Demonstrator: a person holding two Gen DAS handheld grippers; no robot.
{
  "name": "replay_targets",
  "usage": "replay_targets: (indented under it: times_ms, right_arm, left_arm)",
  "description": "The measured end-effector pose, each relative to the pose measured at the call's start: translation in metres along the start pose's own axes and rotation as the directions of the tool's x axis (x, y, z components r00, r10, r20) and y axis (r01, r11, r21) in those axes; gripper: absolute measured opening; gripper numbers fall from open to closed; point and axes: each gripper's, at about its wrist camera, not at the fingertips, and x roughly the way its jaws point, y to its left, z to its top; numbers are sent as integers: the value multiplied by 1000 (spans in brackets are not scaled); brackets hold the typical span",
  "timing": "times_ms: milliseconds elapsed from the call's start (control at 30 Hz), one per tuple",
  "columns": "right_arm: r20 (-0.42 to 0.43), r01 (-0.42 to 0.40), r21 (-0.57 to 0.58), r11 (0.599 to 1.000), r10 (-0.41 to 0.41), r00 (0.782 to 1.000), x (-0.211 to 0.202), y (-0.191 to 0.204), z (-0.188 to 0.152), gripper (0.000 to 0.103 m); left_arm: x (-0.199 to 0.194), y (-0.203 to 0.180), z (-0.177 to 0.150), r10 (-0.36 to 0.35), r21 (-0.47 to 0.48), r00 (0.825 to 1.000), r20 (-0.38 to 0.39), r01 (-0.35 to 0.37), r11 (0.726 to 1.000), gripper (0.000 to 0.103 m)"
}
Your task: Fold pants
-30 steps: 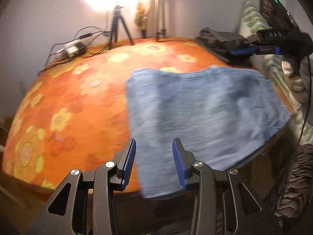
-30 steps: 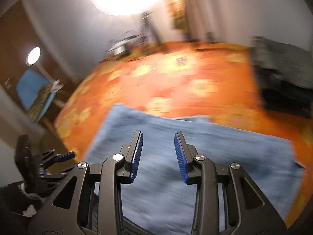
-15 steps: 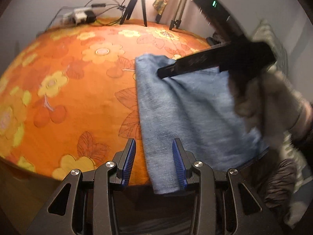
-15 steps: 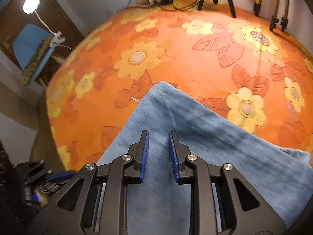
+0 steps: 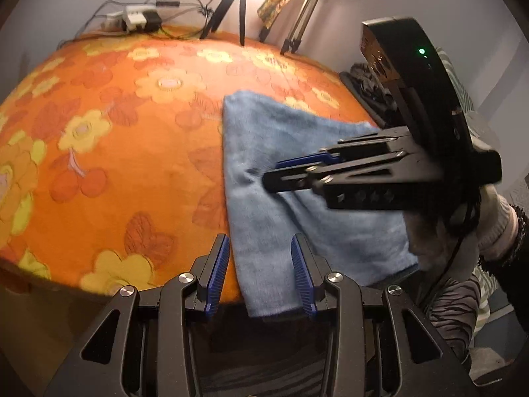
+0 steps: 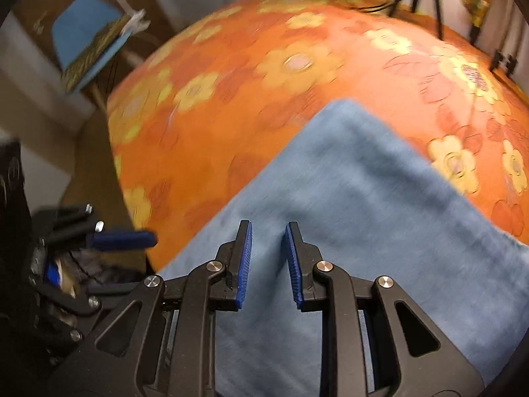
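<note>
1. The orange floral bedspread (image 5: 109, 152) carries the folded blue pants (image 5: 297, 198), lying flat with their near end draped over the front edge;
2. The left gripper (image 5: 259, 273) hovers at that draped end, jaws wide apart and empty, probably lining up on the hem;
3. The right gripper (image 6: 267, 259) sits over the cloth, jaws parted, nothing pinched; it seems to be pressing the fold flat.

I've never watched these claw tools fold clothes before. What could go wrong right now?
The blue pants hang over the near edge of the orange flowered table, so a tug might drag them off. The right gripper and the left gripper are both open with nothing pinched, so a careless close could catch only the top layer and spoil the fold.
</note>
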Motion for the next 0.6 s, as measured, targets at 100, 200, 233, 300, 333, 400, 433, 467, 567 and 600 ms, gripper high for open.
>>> replay_targets:
  times_ms: [100, 200, 233, 300, 333, 400, 433, 467, 567, 600]
  right_arm:
    - [21, 24, -4, 1000, -24, 1000, 7, 6, 5, 22]
    - [-1, -2, 20, 1000, 2, 1000, 8, 9, 9, 23]
    - [-8, -14, 13, 1000, 15, 1000, 6, 11, 9, 23]
    - [-15, -50, 2, 999, 50, 999, -2, 16, 5, 23]
    - [-23, -65, 1, 998, 65, 998, -3, 19, 2, 23]
    - [-47, -87, -15, 996, 87, 995, -5, 25, -6, 23]
    - [-61, -89, -29, 996, 88, 994, -3, 30, -9, 23]
    - [-72, -93, -40, 995, 90, 993, 0, 35, -13, 23]
    - [-73, -84, -62, 995, 79, 994, 8, 46, -20, 26]
    - [-80, -102, -46, 994, 98, 992, 8, 45, -16, 27]
  left_arm:
    - [4, -1, -2, 32, 7, 999, -10, -32, 999, 37]
    - [4, 3, -1, 42, -13, 999, -6, -43, 999, 37]
    - [3, 5, -2, 26, -23, 1000, -11, -26, 999, 37]
    - [0, 10, -6, -10, -42, 1000, -12, 9, 999, 37]
    - [-2, 12, -7, -14, -46, 1000, -13, 13, 999, 37]
    - [-8, 19, -11, -21, -59, 1000, -10, 21, 998, 37]
    - [-10, 22, -13, -28, -65, 1000, -10, 27, 998, 37]
    - [-12, 24, -16, -37, -70, 999, -10, 36, 997, 37]
    - [-12, 20, -20, -52, -55, 998, -21, 51, 997, 37]
    - [-11, 16, -21, -54, -47, 998, -28, 52, 998, 37]
